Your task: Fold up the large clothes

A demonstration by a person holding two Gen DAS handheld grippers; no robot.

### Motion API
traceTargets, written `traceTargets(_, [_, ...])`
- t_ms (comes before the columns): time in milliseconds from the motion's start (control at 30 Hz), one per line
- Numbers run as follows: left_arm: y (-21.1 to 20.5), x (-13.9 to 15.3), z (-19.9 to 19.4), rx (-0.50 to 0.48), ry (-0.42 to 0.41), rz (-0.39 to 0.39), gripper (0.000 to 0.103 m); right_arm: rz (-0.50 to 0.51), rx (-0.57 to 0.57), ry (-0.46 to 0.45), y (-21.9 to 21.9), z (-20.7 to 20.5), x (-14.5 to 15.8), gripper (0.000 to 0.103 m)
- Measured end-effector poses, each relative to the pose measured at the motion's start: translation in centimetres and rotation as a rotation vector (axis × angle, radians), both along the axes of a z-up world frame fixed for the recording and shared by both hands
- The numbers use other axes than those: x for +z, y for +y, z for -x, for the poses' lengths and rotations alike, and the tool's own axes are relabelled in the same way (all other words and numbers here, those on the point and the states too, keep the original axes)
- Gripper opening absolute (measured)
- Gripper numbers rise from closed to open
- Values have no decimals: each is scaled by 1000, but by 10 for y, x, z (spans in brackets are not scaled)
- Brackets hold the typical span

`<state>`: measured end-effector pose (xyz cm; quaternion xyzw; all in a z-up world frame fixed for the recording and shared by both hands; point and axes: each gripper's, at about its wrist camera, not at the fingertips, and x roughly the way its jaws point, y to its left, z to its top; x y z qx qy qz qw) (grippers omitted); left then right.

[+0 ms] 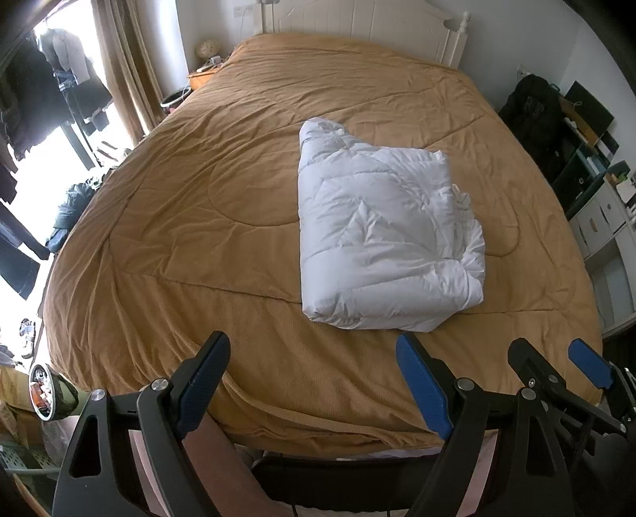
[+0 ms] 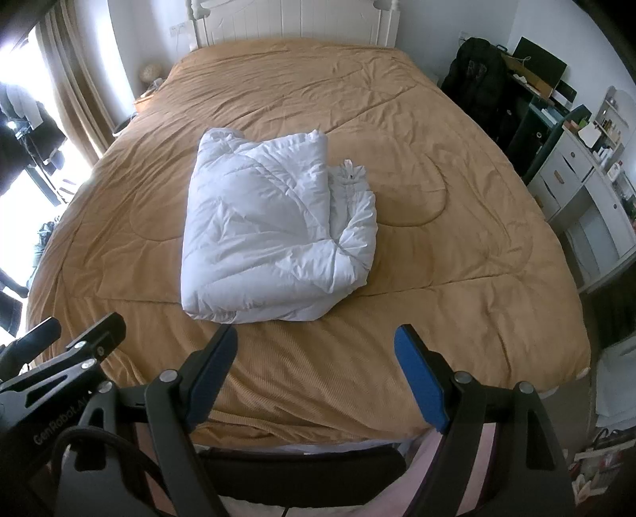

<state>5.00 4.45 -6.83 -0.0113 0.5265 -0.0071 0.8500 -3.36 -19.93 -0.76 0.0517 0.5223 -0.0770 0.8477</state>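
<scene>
Hovering over the near edge of the bed (image 1: 278, 405), the left gripper (image 1: 314, 381) is seen with its blue-padded jaws spread wide and nothing between them; the right gripper (image 2: 316, 378) is held alongside it in the same state, jaws apart and empty. Beyond the fingertips a bare strip of the tan quilted bedspread (image 2: 457, 318) is crossed before the task's thing is reached: a white down coat (image 2: 270, 226), lying folded into a thick rectangular bundle on the middle of the bed, well apart from both grippers. Its left edge is seen as a neat fold, while at its right side loose layers and a zipper end (image 2: 351, 169) spill out. Farther back the white headboard (image 2: 294, 24) is seen against the wall.

The folding is judged nearly or wholly done. If the bundle is taken up again, the puffy, slippery layers could slide and spring open, since only a thin outer layer might be caught. The untidy right side could unroll if pulled from the left.
</scene>
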Motion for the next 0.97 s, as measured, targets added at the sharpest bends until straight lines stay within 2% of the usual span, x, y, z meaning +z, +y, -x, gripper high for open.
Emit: traceTargets(967, [-2, -4, -1, -14, 15, -3, 86, -2, -11, 9, -3, 2, -2, 81])
